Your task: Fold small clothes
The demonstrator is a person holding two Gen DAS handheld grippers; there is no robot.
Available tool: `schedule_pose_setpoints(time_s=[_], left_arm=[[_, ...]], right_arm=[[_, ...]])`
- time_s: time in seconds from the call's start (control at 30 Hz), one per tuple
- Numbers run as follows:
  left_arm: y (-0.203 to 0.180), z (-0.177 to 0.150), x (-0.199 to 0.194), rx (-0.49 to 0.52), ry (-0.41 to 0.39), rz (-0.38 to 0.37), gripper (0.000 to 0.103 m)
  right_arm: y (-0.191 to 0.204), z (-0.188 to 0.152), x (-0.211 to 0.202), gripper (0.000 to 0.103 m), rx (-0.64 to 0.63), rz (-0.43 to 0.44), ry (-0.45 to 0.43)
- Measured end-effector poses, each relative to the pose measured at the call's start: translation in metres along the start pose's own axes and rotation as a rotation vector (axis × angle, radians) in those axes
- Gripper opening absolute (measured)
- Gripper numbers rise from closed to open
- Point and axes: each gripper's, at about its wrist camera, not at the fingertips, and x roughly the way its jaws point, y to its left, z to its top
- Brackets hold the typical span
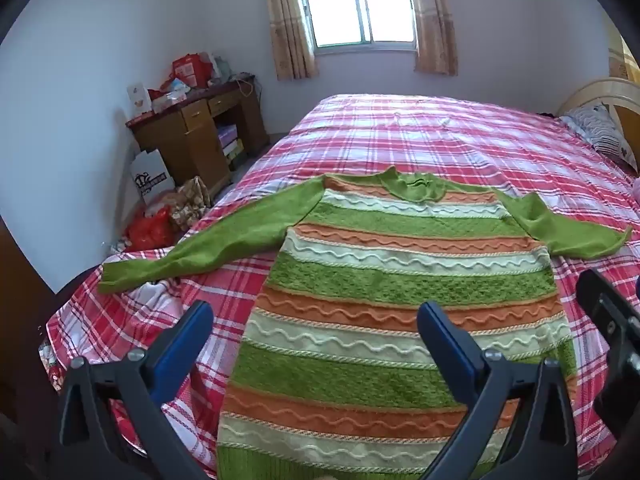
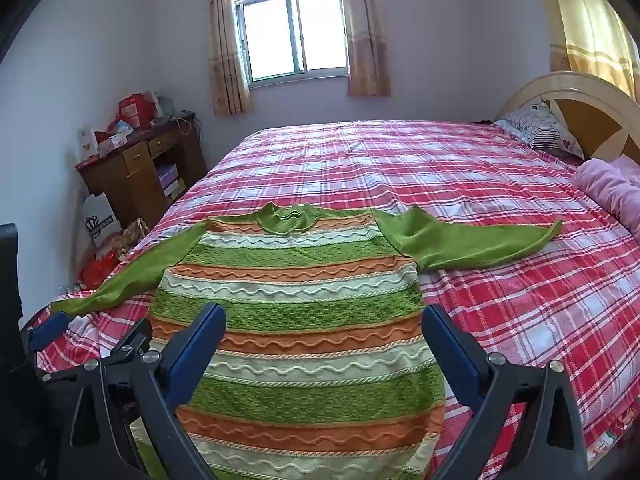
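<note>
Sweater (image 1: pixel 400 280), striped green, orange and cream with plain green sleeves, lies flat and face up on the red plaid bedspread (image 1: pixel 460 140); collar (image 1: pixel 416 186) points toward the window (image 1: pixel 356 4), hem toward me; both sleeves are spread out to the sides, the one on the window view's left reaching the bed's edge. I see my left gripper (image 1: pixel 316 324) above the lower body of the sweater, jaws spread wide, nothing between the blue pads, no contact with the knit; my right gripper (image 2: pixel 324 328) hovers likewise over the lower body near its right edge, jaws wide apart and empty; the left gripper's frame shows at the left of the right wrist view. Wooden desk (image 2: pixel 140 168) stands by the far wall; patterned pillow (image 2: pixel 540 128) and a pink blanket (image 2: pixel 612 188) sit at the headboard (image 2: pixel 580 96) end, well apart from the sweater.
</note>
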Motion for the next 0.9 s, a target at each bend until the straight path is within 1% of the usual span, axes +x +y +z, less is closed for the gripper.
schedule_pose_setpoints(time_s=[0.1, 0.13, 0.17, 0.2, 0.27, 0.37, 0.6, 0.67, 0.9], left_arm=[[0.001, 0.0, 0.007, -0.014, 0.062, -0.035, 0.103], [0.004, 0.006, 0.016, -0.014, 0.09, -0.056, 0.103], [0.006, 0.003, 0.017, -0.024, 0.071, -0.056, 0.103], [0.003, 0.002, 0.015, -0.008, 0.062, -0.044, 0.103], [0.0, 0.001, 0.015, -0.002, 0.054, -0.037, 0.103], [0.001, -0.004, 0.019, 0.0, 0.045, -0.028, 0.103], [-0.002, -0.002, 0.03, -0.012, 0.065, -0.026, 0.103], [-0.002, -0.002, 0.033, -0.014, 0.073, -0.027, 0.103], [-0.006, 0.0, 0.042, -0.012, 0.097, -0.034, 0.103]], right_arm=[[0.0, -0.003, 0.0, 0.099, -0.002, -0.001, 0.007], [-0.001, -0.004, 0.001, 0.099, -0.002, 0.0, 0.009], [-0.001, -0.006, 0.001, 0.099, -0.001, 0.0, 0.012], [-0.001, -0.008, 0.001, 0.099, -0.001, 0.001, 0.014], [-0.005, -0.001, 0.014, 0.099, 0.02, -0.002, 0.038], [-0.006, -0.006, 0.021, 0.099, 0.013, -0.009, 0.044], [-0.015, -0.002, 0.035, 0.099, 0.014, -0.017, 0.065], [-0.009, -0.002, 0.035, 0.099, 0.009, -0.021, 0.069], [-0.01, 0.0, 0.046, 0.099, 0.011, -0.017, 0.093]])
